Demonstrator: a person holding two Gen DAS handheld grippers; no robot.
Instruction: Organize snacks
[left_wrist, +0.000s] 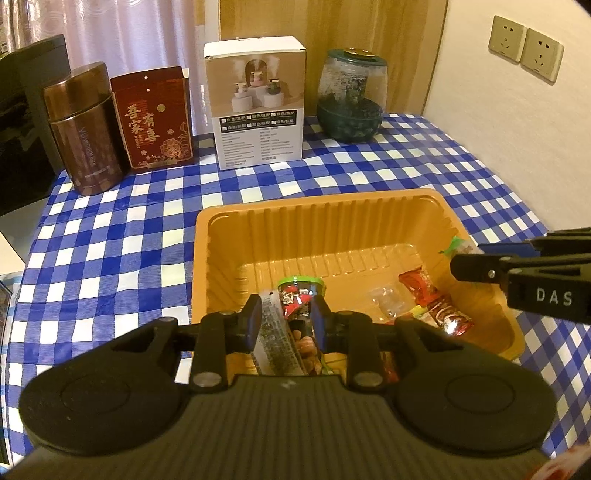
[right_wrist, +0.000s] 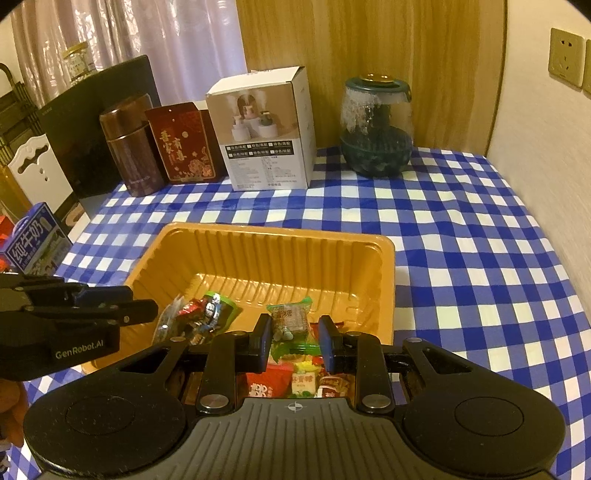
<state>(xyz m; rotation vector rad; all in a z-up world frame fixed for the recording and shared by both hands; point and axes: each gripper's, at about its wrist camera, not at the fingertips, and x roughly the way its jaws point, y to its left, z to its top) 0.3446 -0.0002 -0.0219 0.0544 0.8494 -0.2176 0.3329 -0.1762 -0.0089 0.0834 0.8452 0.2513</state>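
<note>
1. Closest to me in the left wrist view, the left gripper hangs over the near end of the orange tray. Its jaws stand only a little apart. A clear strip packet and a peanut packet with a green top fill the gap, but I cannot tell whether the pads press on them or whether they simply lie in the tray underneath.
2. In the right wrist view, the right gripper sits over the tray's near right part, jaws drawn close together. A green-edged packet sits between them, and from the other camera the same packet pokes out at the fingertips, so I read it as pinched.
3. Below and around both tools, the rest of the snacks lie on the tray floor towards its near side: red wrappers and a small clear bag. The far half of the floor is bare.
4. The tray rests on a blue and white checked tablecloth.
5. Off the table's left edge I see a milk carton.
6. Along the far edge, left to right, stand a brown tin, a red box, a white carton and a glass jar, all well apart from the tray.
7. Behind them are a curtain and wall sockets.
</note>
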